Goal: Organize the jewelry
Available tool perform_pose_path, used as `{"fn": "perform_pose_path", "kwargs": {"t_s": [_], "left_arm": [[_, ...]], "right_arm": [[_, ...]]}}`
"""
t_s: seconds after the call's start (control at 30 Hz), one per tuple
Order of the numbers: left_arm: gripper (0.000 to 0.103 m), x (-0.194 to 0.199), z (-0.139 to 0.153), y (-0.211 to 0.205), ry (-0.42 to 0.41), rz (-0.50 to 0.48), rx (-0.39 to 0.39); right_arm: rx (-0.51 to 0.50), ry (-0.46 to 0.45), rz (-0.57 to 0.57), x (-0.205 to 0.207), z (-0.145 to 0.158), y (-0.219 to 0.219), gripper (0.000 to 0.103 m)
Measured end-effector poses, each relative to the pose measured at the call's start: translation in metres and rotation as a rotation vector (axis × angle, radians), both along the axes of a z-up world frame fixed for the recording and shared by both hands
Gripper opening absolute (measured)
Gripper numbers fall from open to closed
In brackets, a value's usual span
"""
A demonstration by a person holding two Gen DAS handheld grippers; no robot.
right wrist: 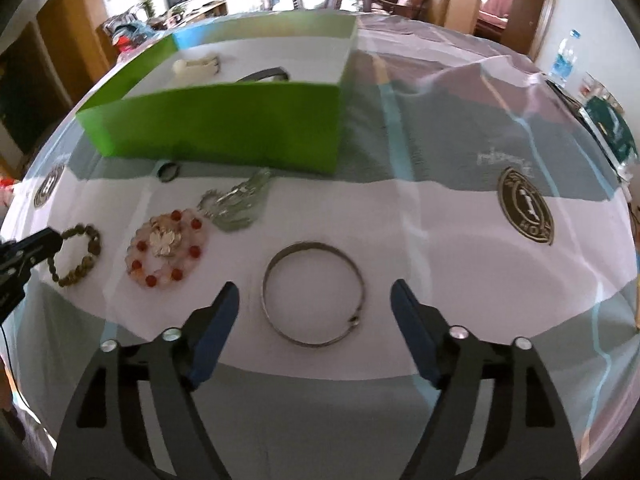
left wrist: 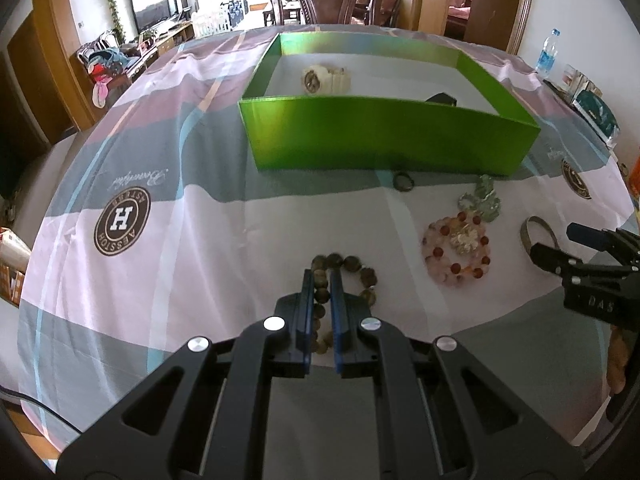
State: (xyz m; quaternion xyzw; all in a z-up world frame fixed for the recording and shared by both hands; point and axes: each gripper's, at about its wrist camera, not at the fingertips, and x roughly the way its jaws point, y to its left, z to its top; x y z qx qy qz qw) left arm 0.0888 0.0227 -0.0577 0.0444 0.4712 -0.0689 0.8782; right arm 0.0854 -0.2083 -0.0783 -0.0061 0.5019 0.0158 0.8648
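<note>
- The left gripper (left wrist: 322, 276) is seen low over the counter (left wrist: 200, 248), which is covered by a cloth in pink, grey and white bands; its blue-padded jaws are clamped together on one side of the dark brown round-bead bracelet (left wrist: 360, 276), beads showing in the narrow slot between the pads.
- The rest of that bracelet loop is laid out on the cloth to the right of the jaws.
- The right gripper (right wrist: 315, 294) is held over the thin silver metal bangle (right wrist: 313, 294), jaws spread wide apart, one finger on each side of the ring; no pad is seen touching it.
- The bangle lies flat on a white band of the cloth, its small clasp turned towards the camera.
- Between the two grippers, a pink-and-red bead bracelet (left wrist: 456, 250) with a golden charm in its middle is laid flat.
- Just behind it, a pale green carved stone pendant (left wrist: 484, 200) is found, and further back a small dark ring (left wrist: 402, 181), close to the front wall of the box.
- The open green cardboard box (left wrist: 384, 136) stands at the far side, white inside.
- In it a cream-coloured wristwatch (left wrist: 325, 80) is lying, and a dark band (right wrist: 264, 75) is partly hidden by the front wall.
</note>
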Motion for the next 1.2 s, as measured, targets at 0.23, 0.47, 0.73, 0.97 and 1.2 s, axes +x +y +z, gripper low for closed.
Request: {"fn": "perform_pose_path", "kwargs": {"t_s": [0.23,0.47,0.73,0.97,1.2], "left_arm": [[0.009,0.003,-0.007,0.0,0.02,0.003,0.003],[0.009,0.005,-0.009,0.003,0.025,0.011,-0.005],[0.008,-0.002,0.017,0.007,-0.032,0.011,-0.041],[0.008,-0.012,0.05,0.004,-0.105,-0.015,-0.065],[0.008,0.0,0.093,0.002,-0.185,-0.017,-0.062]], "right_arm": [[0.004,0.008,0.014,0.002,-0.008,0.004,0.058],[0.027,-0.004,0.037,-0.003,-0.003,0.01,0.057],[0.034,-0.028,0.041,-0.007,0.006,0.013,0.058],[0.053,-0.094,0.049,-0.014,0.032,0.014,0.058],[0.038,-0.216,0.066,-0.012,0.08,0.02,0.058]]}}
